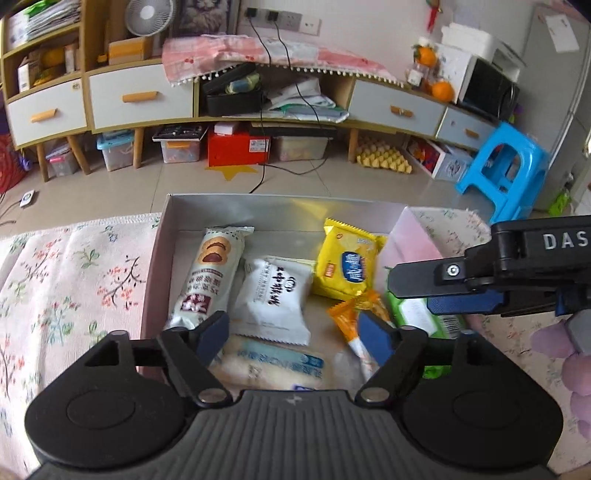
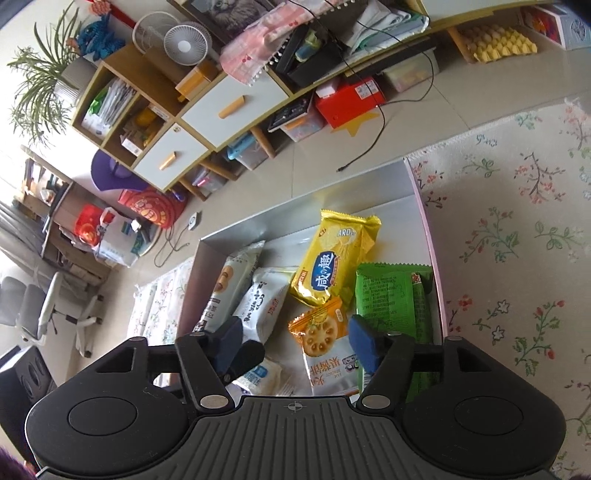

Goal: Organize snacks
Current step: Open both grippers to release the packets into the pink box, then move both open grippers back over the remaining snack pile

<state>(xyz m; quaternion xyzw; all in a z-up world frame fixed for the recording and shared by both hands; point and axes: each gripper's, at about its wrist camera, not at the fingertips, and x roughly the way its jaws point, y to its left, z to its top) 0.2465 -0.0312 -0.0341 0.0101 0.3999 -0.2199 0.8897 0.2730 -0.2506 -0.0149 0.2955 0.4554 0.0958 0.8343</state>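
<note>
Floral cloth (image 1: 74,266) covers table; box (image 1: 280,206) sits on it, collecting snacks. Yellow packet (image 1: 347,267) at 1 o'clock inside, white packet (image 1: 275,295) centre, long biscuit pack (image 1: 210,277) at 10, green pack (image 2: 391,299) along right wall, laid flat side by side, likely to fit. Left gripper (image 1: 295,334) jaws apart, empty, above box; right gripper (image 2: 295,341) jaws apart over orange cracker packet (image 2: 325,339), not pinching

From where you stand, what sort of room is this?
Most likely a lived-in home living room: a low wooden cabinet with drawers, a blue plastic stool on the tiled floor, and a desk fan on the cabinet.
</note>
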